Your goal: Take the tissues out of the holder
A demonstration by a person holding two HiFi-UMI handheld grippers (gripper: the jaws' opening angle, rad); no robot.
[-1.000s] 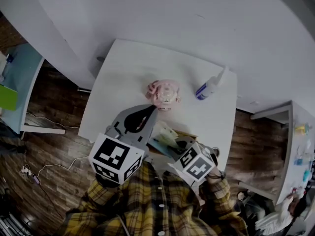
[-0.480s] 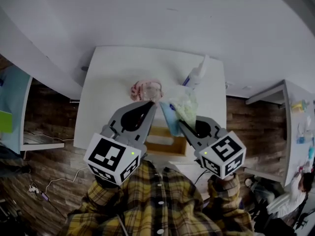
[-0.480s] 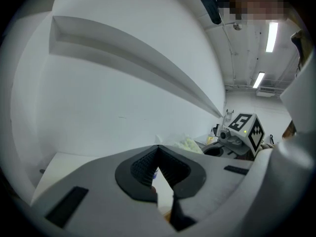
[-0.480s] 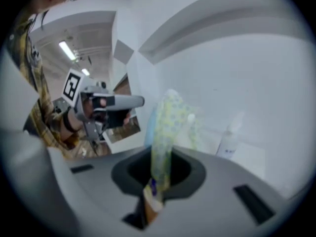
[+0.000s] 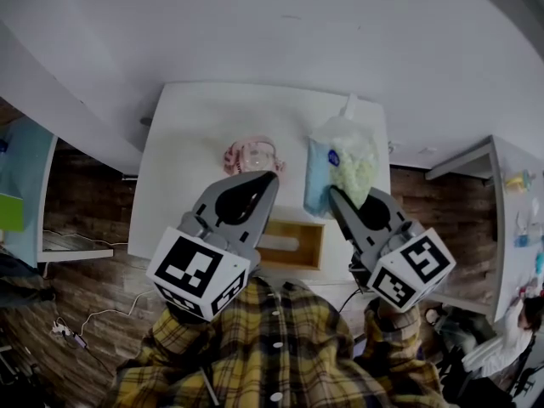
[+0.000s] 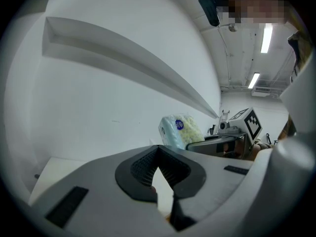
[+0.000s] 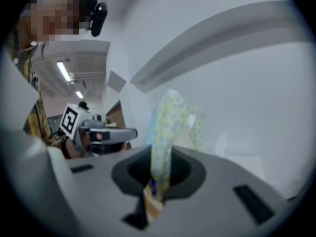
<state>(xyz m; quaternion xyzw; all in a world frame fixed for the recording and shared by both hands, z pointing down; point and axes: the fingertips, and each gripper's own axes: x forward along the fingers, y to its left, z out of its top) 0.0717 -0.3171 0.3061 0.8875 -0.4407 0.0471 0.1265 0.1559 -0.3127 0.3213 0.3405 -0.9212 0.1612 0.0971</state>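
Observation:
In the head view, a soft pack of tissues (image 5: 344, 164), clear wrap with blue and pale yellow print, hangs above the white table (image 5: 183, 168). My right gripper (image 5: 337, 195) is shut on its lower edge. The wooden holder (image 5: 316, 246) stands below, near the table's front edge, its top open. My left gripper (image 5: 269, 178) hovers over the holder's left side, shut and with nothing in it. The right gripper view shows the tissue pack (image 7: 168, 127) rising from between the pads of my right gripper (image 7: 160, 159). In the left gripper view, the tissue pack (image 6: 180, 131) is past my left gripper (image 6: 158, 148).
A pink round object (image 5: 252, 155) lies on the table left of the pack. A white bottle tip (image 5: 348, 104) shows behind the pack. Around the table are wooden floor, a teal table (image 5: 21, 168) at left and a white shelf (image 5: 501, 219) at right.
My right gripper has lifted the tissue pack out of the holder and carried it up and to the right. The left gripper has stayed over the holder.

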